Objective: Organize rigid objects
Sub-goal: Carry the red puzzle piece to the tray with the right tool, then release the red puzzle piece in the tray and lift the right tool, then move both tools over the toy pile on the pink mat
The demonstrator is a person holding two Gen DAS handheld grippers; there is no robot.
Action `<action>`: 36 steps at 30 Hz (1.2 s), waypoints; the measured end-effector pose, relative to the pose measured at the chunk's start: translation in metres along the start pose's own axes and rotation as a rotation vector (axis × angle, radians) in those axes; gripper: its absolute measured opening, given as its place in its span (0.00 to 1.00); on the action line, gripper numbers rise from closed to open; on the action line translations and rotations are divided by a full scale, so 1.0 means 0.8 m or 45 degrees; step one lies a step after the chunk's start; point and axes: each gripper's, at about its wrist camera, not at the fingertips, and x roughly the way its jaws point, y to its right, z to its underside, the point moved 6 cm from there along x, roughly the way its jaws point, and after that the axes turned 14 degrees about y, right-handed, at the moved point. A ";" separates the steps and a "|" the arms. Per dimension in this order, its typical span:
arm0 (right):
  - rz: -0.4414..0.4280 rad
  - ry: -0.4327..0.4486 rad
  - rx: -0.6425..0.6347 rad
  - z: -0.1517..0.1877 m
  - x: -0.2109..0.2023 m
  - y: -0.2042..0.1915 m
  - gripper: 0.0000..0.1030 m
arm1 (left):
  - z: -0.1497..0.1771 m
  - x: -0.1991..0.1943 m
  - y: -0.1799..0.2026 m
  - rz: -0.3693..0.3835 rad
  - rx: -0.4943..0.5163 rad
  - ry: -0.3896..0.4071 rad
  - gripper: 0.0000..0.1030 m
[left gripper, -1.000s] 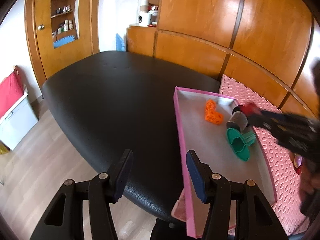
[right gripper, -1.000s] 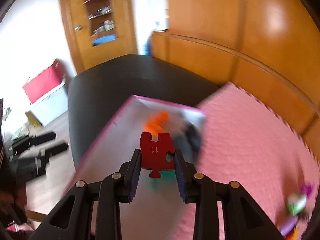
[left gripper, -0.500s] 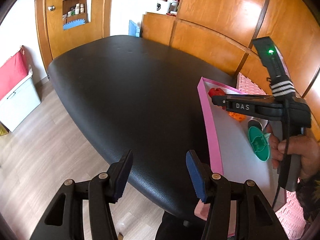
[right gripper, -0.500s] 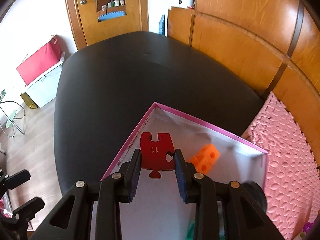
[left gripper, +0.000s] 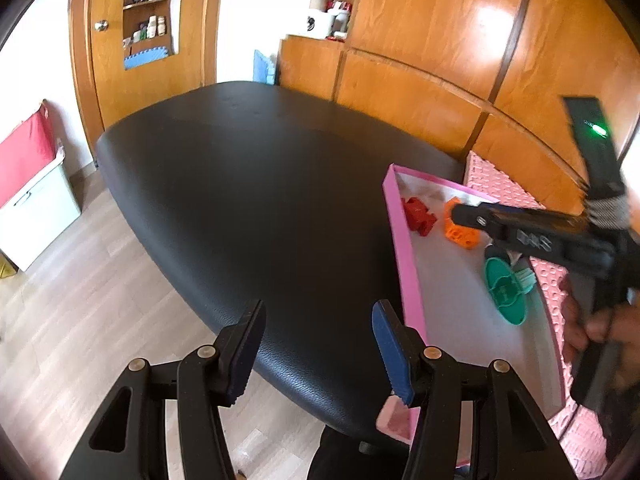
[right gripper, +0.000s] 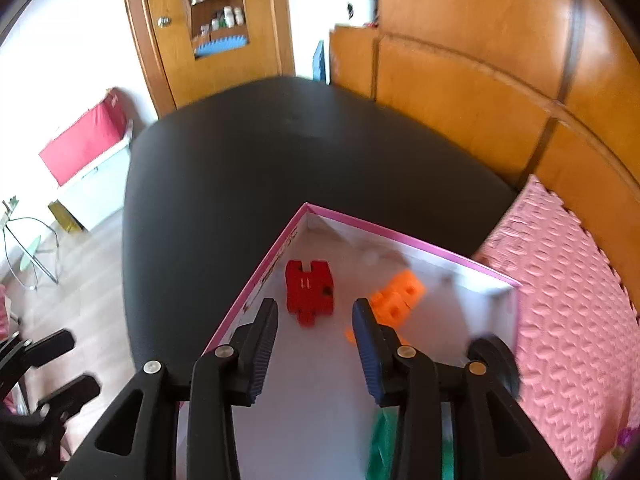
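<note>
Right wrist view: the right gripper (right gripper: 315,328) hangs over the pink-rimmed tray (right gripper: 404,237), its jaws having just been opening, and nothing is pressed between the blue pads now. The red puzzle piece (right gripper: 309,291) lies free on the tray floor just beyond the fingertips, close to the tray's left wall and not far from its far corner. To the right of that piece in the tray sits an orange block (right gripper: 398,295), partly hidden by the right finger. A green item (right gripper: 380,446) shows low in the tray behind that same finger, too blurred to name with any confidence. The tray rests on the black table (right gripper: 248,168), with a pink foam mat (right gripper: 572,300) along its right side.

In the left wrist view, the left gripper (left gripper: 316,350) hovers over the table's near edge just left of the tray (left gripper: 408,256), jaws parted and empty. A hand (left gripper: 600,328) holds the right gripper's handle over the tray's right side.
</note>
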 end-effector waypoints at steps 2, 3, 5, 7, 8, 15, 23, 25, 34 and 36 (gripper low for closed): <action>0.014 0.037 -0.005 0.007 -0.031 0.007 0.38 | -0.005 -0.006 0.008 0.010 0.018 0.016 0.55; 0.020 0.050 -0.007 0.011 -0.044 0.010 0.38 | -0.008 -0.009 0.012 0.019 0.028 0.026 0.55; 0.039 0.066 0.002 0.024 -0.071 0.017 0.39 | -0.012 -0.015 0.023 0.040 0.055 0.045 0.55; 0.059 0.073 0.015 0.038 -0.092 0.022 0.40 | -0.014 -0.021 0.034 0.060 0.076 0.058 0.57; 0.075 0.077 0.022 0.044 -0.102 0.026 0.41 | -0.015 -0.024 0.042 0.074 0.089 0.064 0.58; 0.192 0.106 0.075 0.081 -0.160 0.064 0.41 | -0.009 -0.039 0.091 0.163 0.177 0.068 0.58; 0.296 0.124 0.174 0.118 -0.202 0.103 0.41 | 0.004 -0.056 0.140 0.251 0.276 0.065 0.64; 0.309 0.133 0.197 0.123 -0.208 0.109 0.41 | 0.007 -0.058 0.149 0.265 0.294 0.059 0.64; 0.373 0.158 0.258 0.143 -0.229 0.143 0.41 | 0.026 -0.063 0.191 0.323 0.393 0.029 0.64; 0.387 0.160 0.272 0.146 -0.233 0.151 0.42 | 0.031 -0.061 0.199 0.333 0.410 0.017 0.64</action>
